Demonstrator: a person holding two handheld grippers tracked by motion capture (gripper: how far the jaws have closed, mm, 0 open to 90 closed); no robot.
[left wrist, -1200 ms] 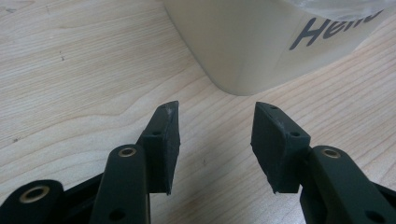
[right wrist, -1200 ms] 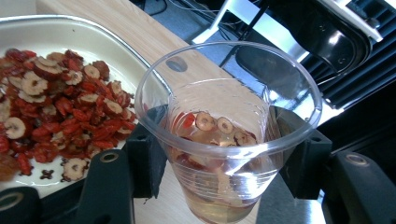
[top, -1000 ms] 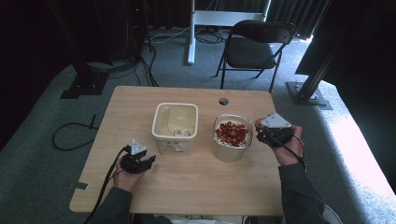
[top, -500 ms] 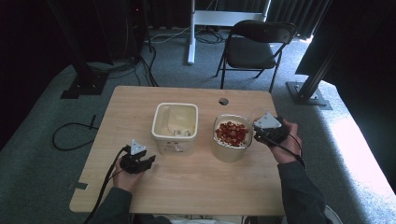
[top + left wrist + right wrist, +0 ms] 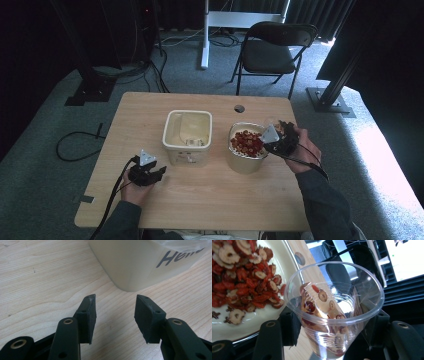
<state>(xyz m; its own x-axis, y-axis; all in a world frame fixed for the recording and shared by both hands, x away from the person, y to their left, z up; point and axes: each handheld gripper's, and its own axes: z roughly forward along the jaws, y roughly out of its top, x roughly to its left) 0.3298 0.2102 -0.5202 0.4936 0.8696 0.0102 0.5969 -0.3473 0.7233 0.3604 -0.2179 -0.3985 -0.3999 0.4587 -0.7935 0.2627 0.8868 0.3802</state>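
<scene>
While the right gripper clamps a clear plastic cup just right of the round bowl of dried red fruit, only a few slices lie in the cup. Most of the scooping seems left, and the square tub left of that bowl looks empty. Resting near the tub, the left gripper has its jaws partly open on nothing.

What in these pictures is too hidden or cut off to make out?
- Printed word on the cream tub: left gripper view, cut by the top edge.
- Cup bottom: right gripper view, below the frame edge.
- Tub's inside: high view, too small to tell what lines it.
</scene>
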